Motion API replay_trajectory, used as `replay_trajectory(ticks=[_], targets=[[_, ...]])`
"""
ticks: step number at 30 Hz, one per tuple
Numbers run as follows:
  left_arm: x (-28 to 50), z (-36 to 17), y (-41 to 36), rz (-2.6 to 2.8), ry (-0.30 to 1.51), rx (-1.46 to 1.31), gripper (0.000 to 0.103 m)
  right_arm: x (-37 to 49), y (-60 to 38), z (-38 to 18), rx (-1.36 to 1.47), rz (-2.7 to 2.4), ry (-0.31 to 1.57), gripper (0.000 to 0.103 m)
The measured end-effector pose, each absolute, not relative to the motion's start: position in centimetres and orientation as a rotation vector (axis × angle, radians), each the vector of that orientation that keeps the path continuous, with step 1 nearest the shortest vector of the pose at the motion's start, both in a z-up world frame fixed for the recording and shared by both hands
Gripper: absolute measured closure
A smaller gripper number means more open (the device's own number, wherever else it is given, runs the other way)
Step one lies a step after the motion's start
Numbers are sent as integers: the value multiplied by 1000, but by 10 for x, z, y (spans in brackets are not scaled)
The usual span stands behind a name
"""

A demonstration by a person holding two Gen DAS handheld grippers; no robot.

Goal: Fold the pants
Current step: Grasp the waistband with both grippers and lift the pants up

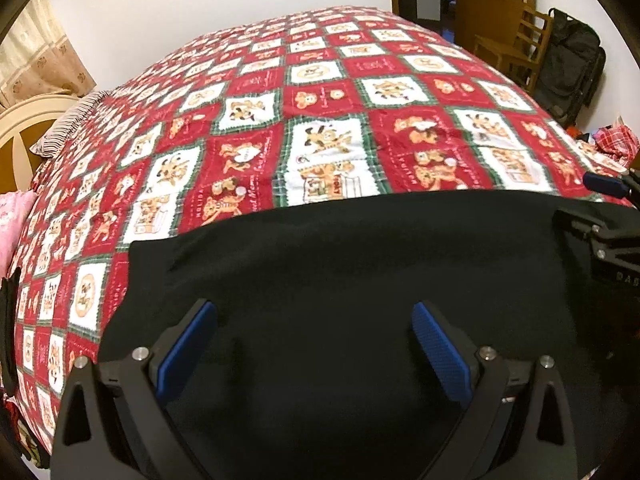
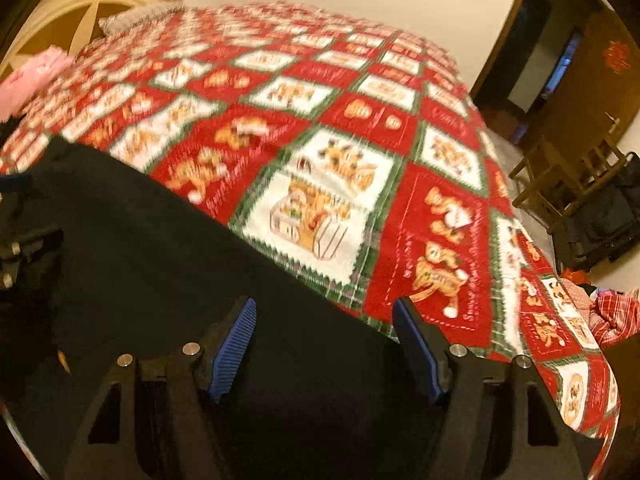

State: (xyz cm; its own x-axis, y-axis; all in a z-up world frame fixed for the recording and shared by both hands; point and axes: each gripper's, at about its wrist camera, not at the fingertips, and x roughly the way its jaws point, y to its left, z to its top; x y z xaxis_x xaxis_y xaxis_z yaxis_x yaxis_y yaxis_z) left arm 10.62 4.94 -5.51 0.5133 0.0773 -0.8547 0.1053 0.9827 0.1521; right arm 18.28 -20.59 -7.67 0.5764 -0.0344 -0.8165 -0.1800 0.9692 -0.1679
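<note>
Legible text is scarce. The red-and-white patchwork bedspread carries printed script on its red squares — one vertical word in the left wrist view reads roughly "HOLIDAY"; the rest is too small to make out. The right gripper, seen at that view's right edge, bears pale letters "DA" — remainder cut off. The right wrist view is blurred; nothing readable.

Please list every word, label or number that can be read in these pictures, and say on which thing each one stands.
"HOLIDA": red square of the bedspread, running sideways and cut off.
"DA": black body of the right gripper, cut off at the frame edge.
Cursive writing on other red squares: too small and blurred.
Red sign on the brown door: unreadable.
</note>
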Motion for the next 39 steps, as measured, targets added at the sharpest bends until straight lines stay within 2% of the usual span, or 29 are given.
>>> replay_trajectory(ticks=[4,9,10,11,13,29,34,39], targets=[[116,-65,47,-16,1057,192,2,184,-215,-80,-174,124,950,32],[121,-71,43,-12,1065,203,2,179,-212,-80,-123,193,956,68],[121,-71,43,-11,1065,199,2,176,-206,-79,-140,213,954,84],[122,-71,44,-10,1065,196,2,176,-202,-78,-149,221,954,91],[122,-71,44,-7,1065,190,2,171,-193,-74,-195,198,946,95],[83,-35,95,-66,999,72,2,56,-162,-20,-222,223,703,98],[89,-22,124,-59,1020,-62,2,5,-131,-35,-378,228,613,98],[113,-20,141,-56,1088,-165,2,-23,-103,-66,-503,264,631,99]])
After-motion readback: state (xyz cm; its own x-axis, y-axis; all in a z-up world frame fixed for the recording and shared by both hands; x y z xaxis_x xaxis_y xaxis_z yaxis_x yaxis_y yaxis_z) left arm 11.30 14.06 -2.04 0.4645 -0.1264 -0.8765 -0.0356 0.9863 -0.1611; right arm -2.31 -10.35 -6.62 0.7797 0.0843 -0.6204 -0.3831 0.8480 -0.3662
